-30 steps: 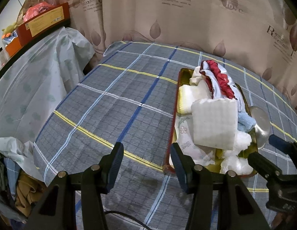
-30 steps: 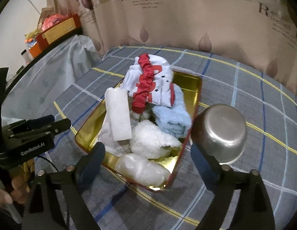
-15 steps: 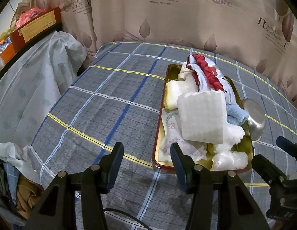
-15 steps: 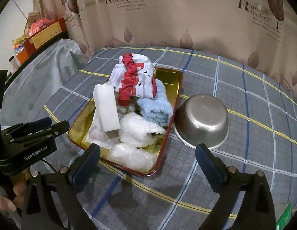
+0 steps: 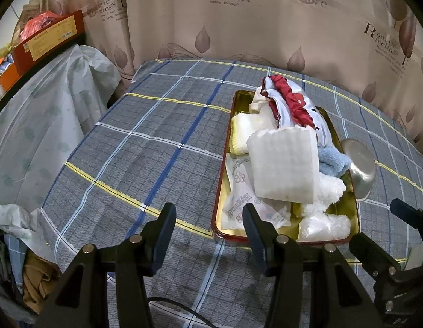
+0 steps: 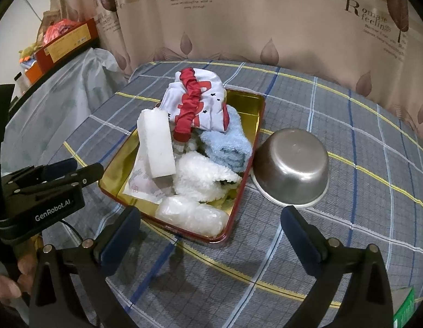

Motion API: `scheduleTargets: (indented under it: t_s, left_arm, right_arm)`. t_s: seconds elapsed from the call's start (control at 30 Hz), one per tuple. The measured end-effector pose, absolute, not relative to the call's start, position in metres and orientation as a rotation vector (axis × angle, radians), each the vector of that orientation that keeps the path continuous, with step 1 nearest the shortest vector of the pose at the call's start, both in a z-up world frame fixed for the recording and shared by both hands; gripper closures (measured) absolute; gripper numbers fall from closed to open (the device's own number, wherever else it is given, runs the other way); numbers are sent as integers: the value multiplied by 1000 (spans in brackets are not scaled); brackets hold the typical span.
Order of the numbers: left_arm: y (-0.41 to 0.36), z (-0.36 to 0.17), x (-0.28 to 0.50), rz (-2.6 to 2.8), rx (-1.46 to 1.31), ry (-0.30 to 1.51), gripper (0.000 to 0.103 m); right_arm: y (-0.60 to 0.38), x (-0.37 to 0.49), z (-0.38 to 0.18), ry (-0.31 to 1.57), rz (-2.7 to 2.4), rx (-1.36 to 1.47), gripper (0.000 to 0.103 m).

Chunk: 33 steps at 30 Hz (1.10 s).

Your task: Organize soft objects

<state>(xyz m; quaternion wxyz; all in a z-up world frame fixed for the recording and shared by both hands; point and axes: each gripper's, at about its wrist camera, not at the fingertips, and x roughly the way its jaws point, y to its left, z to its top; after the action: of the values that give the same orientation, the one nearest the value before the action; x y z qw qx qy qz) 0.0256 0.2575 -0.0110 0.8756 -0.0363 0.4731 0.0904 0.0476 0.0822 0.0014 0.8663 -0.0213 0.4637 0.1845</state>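
Two grippers hover over my plaid cloth (image 5: 162,147), both empty. On it lies the tray (image 6: 259,109) heaped with soft things: a white foam block (image 6: 156,147), a blue towel (image 6: 228,147), a bubble-wrap roll (image 6: 192,216). An upturned steel bowl (image 6: 292,164) sits just right of the tray. My right gripper (image 6: 211,232) has just been opening, nothing between its jaws, tray ahead. My left gripper (image 5: 208,229) stands apart, tray's near corner beyond its right finger.
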Motion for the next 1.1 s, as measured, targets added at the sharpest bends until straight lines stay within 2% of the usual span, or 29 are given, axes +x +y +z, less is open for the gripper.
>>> scheduleTargets:
  t_s: [1.1]
  left_arm:
    - [248,-10,24,169,-40,968,51]
  right_arm:
    - [89,43,-3,993,396,-59,1]
